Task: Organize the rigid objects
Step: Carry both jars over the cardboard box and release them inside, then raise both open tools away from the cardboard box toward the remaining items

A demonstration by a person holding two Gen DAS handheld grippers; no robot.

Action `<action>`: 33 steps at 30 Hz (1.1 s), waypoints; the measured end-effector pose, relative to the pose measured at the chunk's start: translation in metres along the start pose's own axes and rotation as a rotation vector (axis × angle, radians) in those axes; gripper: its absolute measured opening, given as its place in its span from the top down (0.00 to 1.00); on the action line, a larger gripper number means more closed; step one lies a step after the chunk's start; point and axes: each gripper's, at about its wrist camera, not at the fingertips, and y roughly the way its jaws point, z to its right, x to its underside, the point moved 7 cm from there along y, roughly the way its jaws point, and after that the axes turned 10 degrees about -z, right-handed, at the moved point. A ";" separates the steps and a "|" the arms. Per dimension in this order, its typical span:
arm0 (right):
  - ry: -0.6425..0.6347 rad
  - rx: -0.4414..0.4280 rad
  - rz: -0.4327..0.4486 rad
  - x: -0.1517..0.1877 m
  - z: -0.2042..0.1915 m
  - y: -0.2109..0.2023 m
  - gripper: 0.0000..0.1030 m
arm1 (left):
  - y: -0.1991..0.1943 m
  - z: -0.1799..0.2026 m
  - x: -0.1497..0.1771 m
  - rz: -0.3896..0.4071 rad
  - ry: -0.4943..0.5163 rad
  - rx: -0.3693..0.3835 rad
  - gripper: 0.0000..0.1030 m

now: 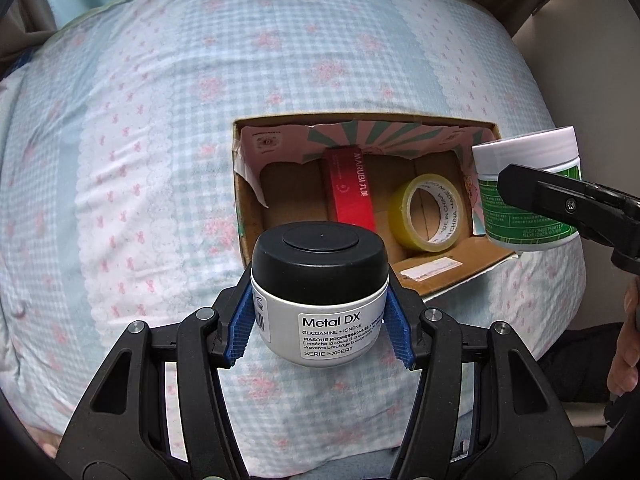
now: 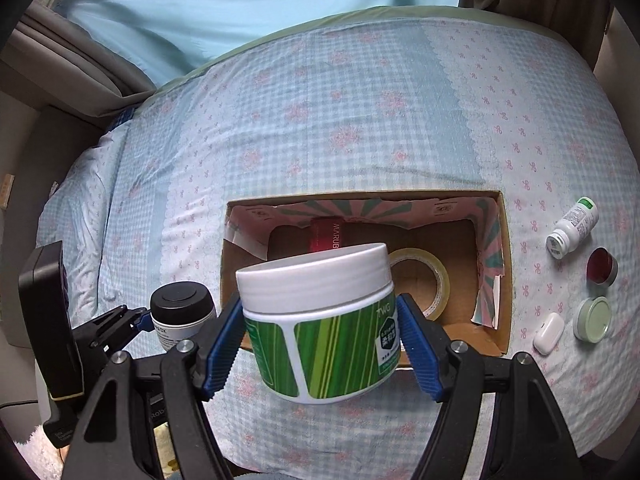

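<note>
My left gripper [image 1: 320,316] is shut on a white jar with a black lid [image 1: 320,280], labelled Metal DX, held just in front of the open cardboard box [image 1: 440,276]. My right gripper [image 2: 320,340] is shut on a white-lidded jar with a green striped label [image 2: 320,320], held above the box's near edge [image 2: 504,280]. That green jar [image 1: 528,184] also shows at the right of the left wrist view. The black-lidded jar [image 2: 182,312] shows at the left of the right wrist view. Inside the box lie a red carton [image 1: 352,192] and a roll of yellow tape [image 1: 430,210].
The box sits on a bed with a blue checked cover [image 2: 320,120]. To the right of the box lie a small white pill bottle [image 2: 572,228], a red-lidded tin [image 2: 602,266], a pale green tin [image 2: 594,318] and a white earbud case [image 2: 548,332].
</note>
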 end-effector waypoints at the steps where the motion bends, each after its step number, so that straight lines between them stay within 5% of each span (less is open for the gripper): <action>1: 0.008 0.002 -0.010 -0.005 0.004 0.007 0.32 | 0.006 -0.001 -0.004 -0.010 0.000 0.002 0.49; 18: 0.098 0.041 -0.166 -0.050 0.048 0.112 0.32 | 0.090 0.013 -0.029 -0.190 0.107 -0.068 0.49; 24: 0.089 0.002 -0.168 -0.057 0.047 0.121 0.31 | 0.091 0.026 -0.029 -0.175 0.135 -0.067 0.47; 25: 0.085 -0.008 -0.154 -0.059 0.046 0.120 0.26 | 0.087 0.029 -0.030 -0.158 0.153 -0.068 0.32; 26: 0.078 -0.008 -0.138 -0.061 0.045 0.117 0.18 | 0.083 0.032 -0.031 -0.142 0.169 -0.071 0.00; 27: 0.069 0.000 -0.130 -0.062 0.044 0.115 0.00 | 0.078 0.033 -0.031 -0.122 0.179 -0.074 0.01; 33: 0.033 0.073 -0.104 -0.059 0.058 0.100 0.00 | 0.069 0.025 -0.025 -0.103 0.189 -0.074 0.00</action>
